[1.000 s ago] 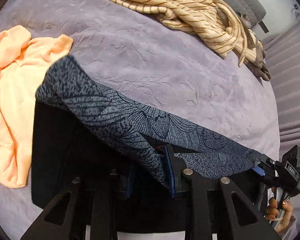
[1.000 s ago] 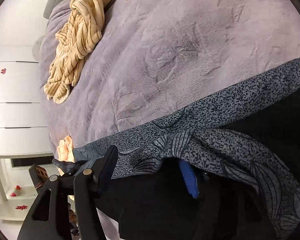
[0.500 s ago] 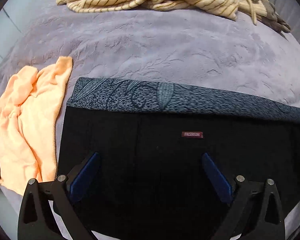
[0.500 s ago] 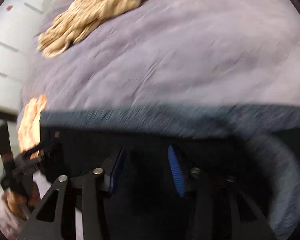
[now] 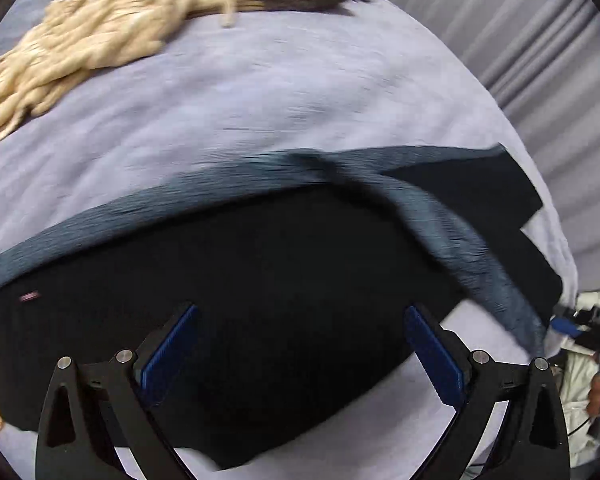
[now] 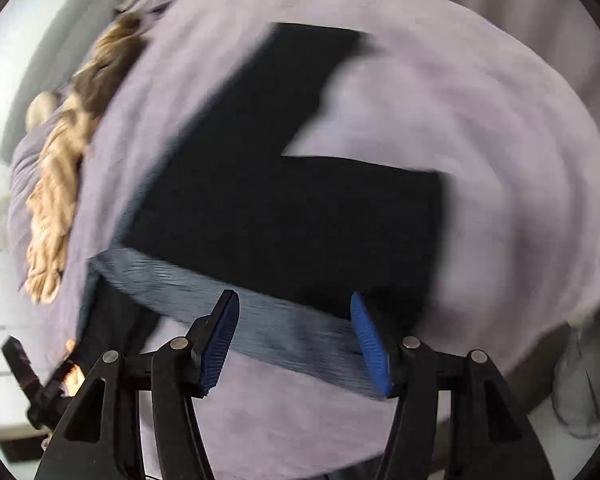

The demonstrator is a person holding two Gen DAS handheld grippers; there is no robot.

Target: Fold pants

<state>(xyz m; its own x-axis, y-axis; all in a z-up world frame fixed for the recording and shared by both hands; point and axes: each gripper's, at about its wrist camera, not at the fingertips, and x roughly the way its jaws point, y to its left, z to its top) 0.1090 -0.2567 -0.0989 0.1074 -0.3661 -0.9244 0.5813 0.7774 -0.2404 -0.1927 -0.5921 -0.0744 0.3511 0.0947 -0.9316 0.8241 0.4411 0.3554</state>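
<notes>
Black pants [image 6: 260, 208] lie flat on the bed [image 5: 300, 92]; left gripper [image 5: 300, 354] spread wide, right gripper [image 6: 294, 340] opening, both pinching nothing.

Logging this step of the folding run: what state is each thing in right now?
black pants: lying flat on the bed, legs spread apart, not yet folded.
patterned waistband: lying along the pants' top edge.
left gripper: open, holding nothing.
right gripper: jaws opening, nothing gripped.
striped beige garment: crumpled in a heap.
</notes>
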